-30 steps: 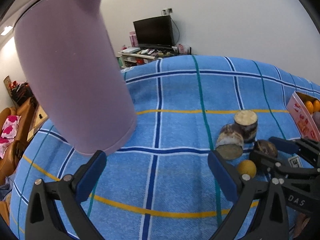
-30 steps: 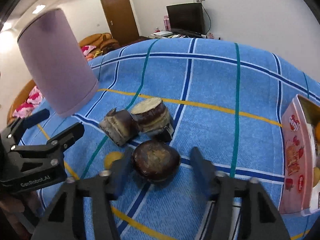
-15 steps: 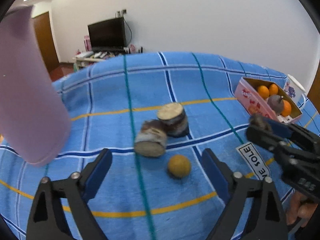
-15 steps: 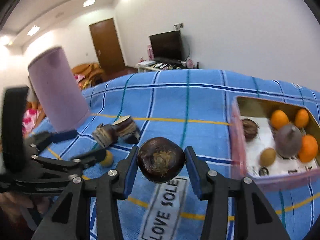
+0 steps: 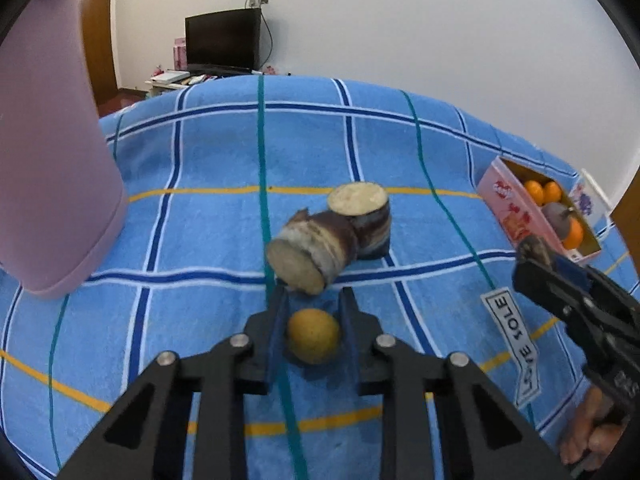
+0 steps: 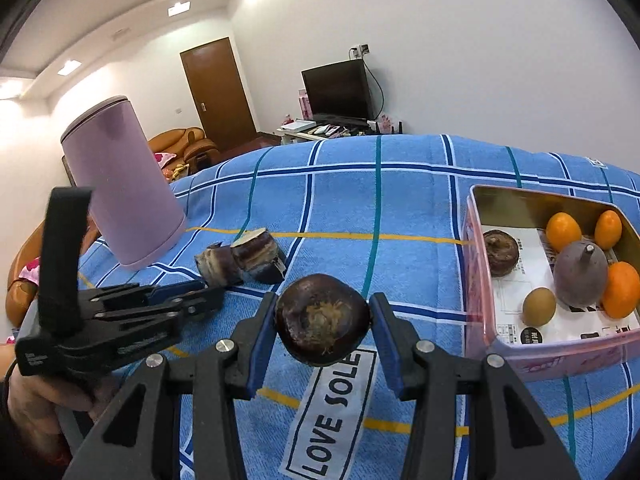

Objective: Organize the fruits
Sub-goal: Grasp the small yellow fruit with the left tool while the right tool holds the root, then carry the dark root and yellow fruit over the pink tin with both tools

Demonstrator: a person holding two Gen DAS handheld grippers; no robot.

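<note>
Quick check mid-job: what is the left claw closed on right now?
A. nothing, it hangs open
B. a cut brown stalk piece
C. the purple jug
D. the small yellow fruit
D: in the left wrist view the left claw has its pads against both sides of the small yellow fruit on the blue cloth.

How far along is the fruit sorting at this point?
Done: the pink box already holds six fruits, three of them orange. In hand: the right gripper grips a dark round fruit, and the left gripper has its jaws on a small yellow fruit. Left: two brown cut chunks lie on the blue cloth.
</note>
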